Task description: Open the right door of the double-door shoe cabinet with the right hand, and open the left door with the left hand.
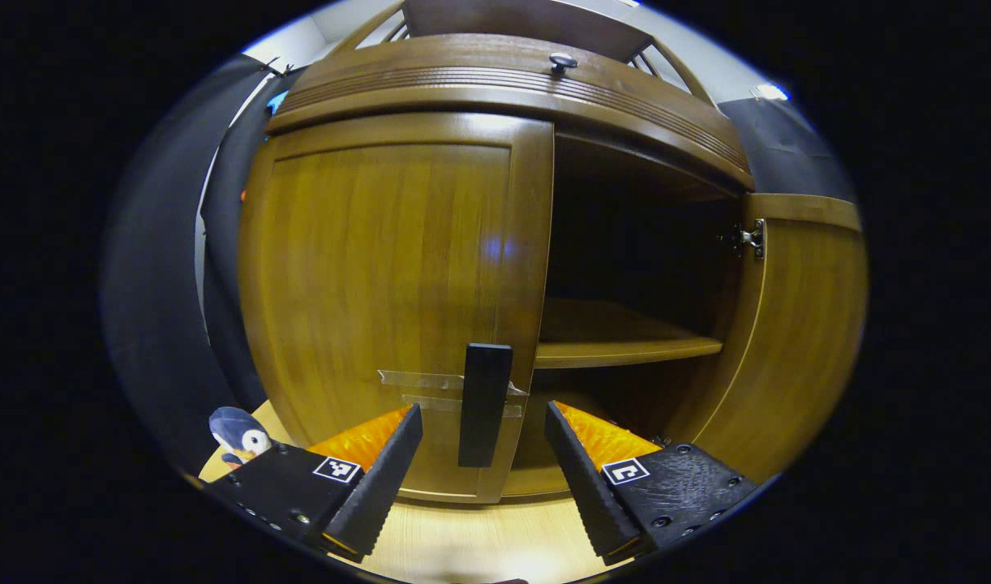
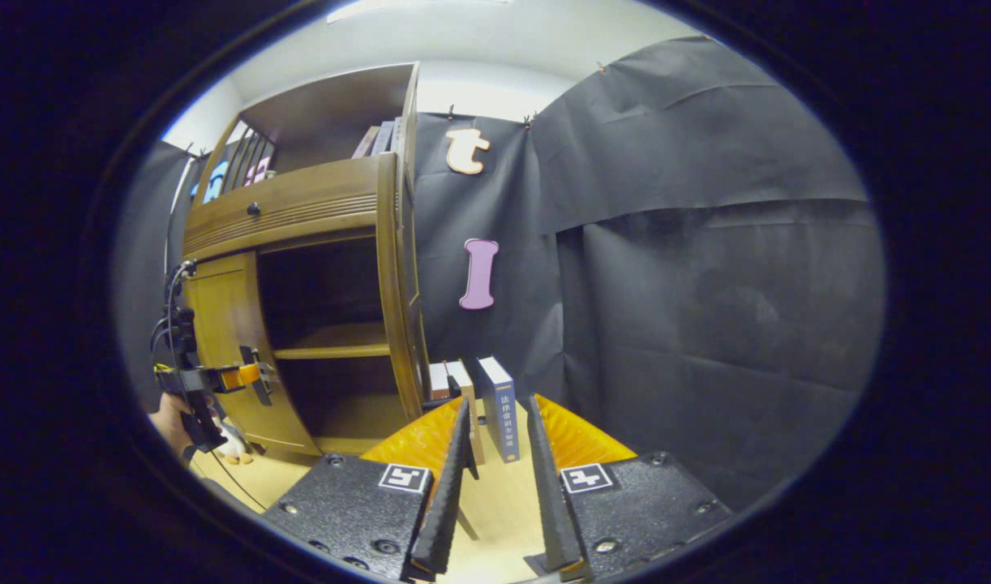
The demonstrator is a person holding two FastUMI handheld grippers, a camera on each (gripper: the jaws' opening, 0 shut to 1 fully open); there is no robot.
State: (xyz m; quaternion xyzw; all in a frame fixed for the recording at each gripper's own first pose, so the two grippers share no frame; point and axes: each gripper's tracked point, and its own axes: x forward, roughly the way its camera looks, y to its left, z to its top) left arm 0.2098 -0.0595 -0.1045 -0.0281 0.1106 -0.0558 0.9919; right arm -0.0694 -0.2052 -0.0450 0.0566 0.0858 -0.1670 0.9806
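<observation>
Between open left tongs [image 1: 483, 466], upright black handle [image 1: 485, 404], left door [image 1: 390, 300] shut, right door [image 1: 795, 341] swung out, right tongs [image 2: 499, 487] narrowly open, empty.

The shoe cabinet [image 1: 398, 268] is warm brown wood with a streaked grain; its left door's handle [image 1: 485, 403] is black. A small knob [image 1: 562, 60] above is dark. The table [image 1: 479, 543] is pale, light wood. The penguin toy [image 1: 240, 435] is blue-grey with a white face. One upright book [image 2: 499, 408] has a dark blue cover.
</observation>
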